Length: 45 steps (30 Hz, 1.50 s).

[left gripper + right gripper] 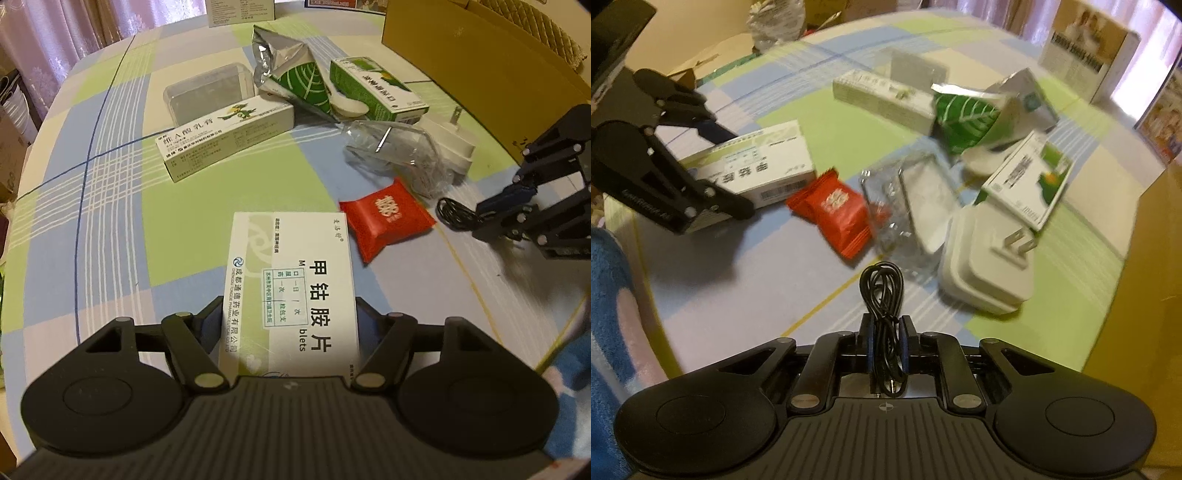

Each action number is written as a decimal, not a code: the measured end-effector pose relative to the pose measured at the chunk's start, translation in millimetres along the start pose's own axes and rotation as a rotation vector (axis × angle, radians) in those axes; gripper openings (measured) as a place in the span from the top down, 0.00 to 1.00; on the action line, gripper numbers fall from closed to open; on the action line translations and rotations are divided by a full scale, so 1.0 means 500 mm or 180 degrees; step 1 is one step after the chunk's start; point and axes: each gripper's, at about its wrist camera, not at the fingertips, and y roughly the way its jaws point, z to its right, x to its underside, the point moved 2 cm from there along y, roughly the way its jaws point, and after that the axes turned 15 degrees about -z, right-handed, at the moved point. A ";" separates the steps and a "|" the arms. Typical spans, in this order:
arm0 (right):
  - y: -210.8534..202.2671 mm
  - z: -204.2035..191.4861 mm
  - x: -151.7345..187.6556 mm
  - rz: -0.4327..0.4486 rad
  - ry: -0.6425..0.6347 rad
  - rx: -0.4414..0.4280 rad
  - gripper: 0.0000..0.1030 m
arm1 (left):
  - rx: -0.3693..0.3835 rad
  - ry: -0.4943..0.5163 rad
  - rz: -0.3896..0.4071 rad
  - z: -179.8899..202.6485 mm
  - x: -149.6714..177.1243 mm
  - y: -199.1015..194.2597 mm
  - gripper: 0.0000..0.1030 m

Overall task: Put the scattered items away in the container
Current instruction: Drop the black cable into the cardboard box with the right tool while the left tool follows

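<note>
White tablet box (291, 284) is clamped in our left gripper (290, 317); right gripper (885, 339) pinches the black cable (882, 295). We advise lifting clear toward the cardboard container (480, 70) at two o'clock.

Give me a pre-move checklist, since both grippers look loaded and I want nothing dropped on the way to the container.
1. Left gripper clamps the white medicine box from both sides: ok.
2. Right gripper shut on the coiled black cable: ok.
3. Cable loops free of the red packet and white plug adapter: ok.
4. Grippers apart from each other: ok.
5. Brown cardboard box open on top: cannot tell.
</note>
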 end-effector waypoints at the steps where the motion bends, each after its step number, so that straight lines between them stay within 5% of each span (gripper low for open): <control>1: -0.012 0.001 0.002 0.0055 0.0028 0.0004 0.90 | -0.0001 -0.0010 0.0033 0.002 0.003 -0.010 0.35; 11: -0.140 -0.012 0.032 0.0458 0.0319 -0.0018 0.90 | 0.0000 -0.0126 0.0324 0.032 0.024 -0.127 0.35; 20: -0.272 0.041 0.118 0.0830 0.0809 0.0197 0.90 | 0.0107 0.0151 0.0587 0.156 -0.013 -0.220 0.35; 28: -0.370 0.194 0.223 0.1116 0.1560 0.0409 0.90 | 0.0322 0.0478 0.0845 0.307 -0.117 -0.274 0.35; 37: -0.390 0.348 0.290 0.1192 0.2138 0.0476 0.90 | 0.0630 0.0601 0.0951 0.470 -0.287 -0.239 0.35; 45: -0.363 0.417 0.308 0.1222 0.2370 0.0414 0.90 | 0.0691 0.0516 0.0945 0.518 -0.397 -0.185 0.35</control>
